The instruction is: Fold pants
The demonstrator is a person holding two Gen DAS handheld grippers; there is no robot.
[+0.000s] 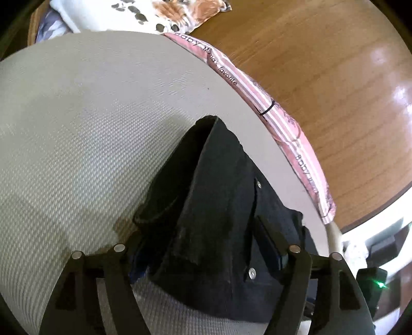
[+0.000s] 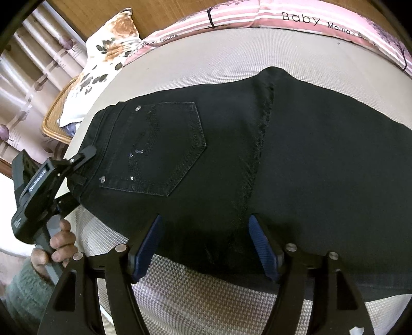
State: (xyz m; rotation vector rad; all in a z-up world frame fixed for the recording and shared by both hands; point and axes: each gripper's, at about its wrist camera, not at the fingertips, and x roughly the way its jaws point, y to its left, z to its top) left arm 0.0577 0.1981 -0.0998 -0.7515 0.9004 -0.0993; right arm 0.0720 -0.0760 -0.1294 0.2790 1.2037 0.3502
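The grey woven-textured mattress pad (image 2: pixel 206 51) carries the work; it lies beneath and ahead of both sets of fingers, giving a flat, wide bed surface for the fold. A pink-and-white striped printed cloth (image 2: pixel 296 18) runs along its far edge, well beyond the fingers, out of the working area. A floral cushion (image 2: pixel 108 51) sits far off to the left of the right fingers, also clear of the fold.

The black denim pants (image 2: pixel 257 154) lie spread flat, back side up, seemingly already doubled leg on leg. A rear patch pocket (image 2: pixel 159 147) faces up, ahead and left of the right fingers. The near edge of the pants passes between them.

The right gripper (image 2: pixel 206 247) hangs steeply over that near edge. Its blue-padded fingers (image 2: pixel 148 250) stand apart, with cloth between them but no visible clamping. Judgement: it is placed to take the edge.

The left gripper (image 1: pixel 206 247) is at the waistband end, where rivets (image 1: pixel 251 273) show. Its fingers stand apart astride the raised waistband corner; whether the pads press the cloth cannot be told. Judgement: both ends are addressed together so the cloth lifts evenly.

A person's hand (image 2: pixel 56 247) holds the left gripper's handle.
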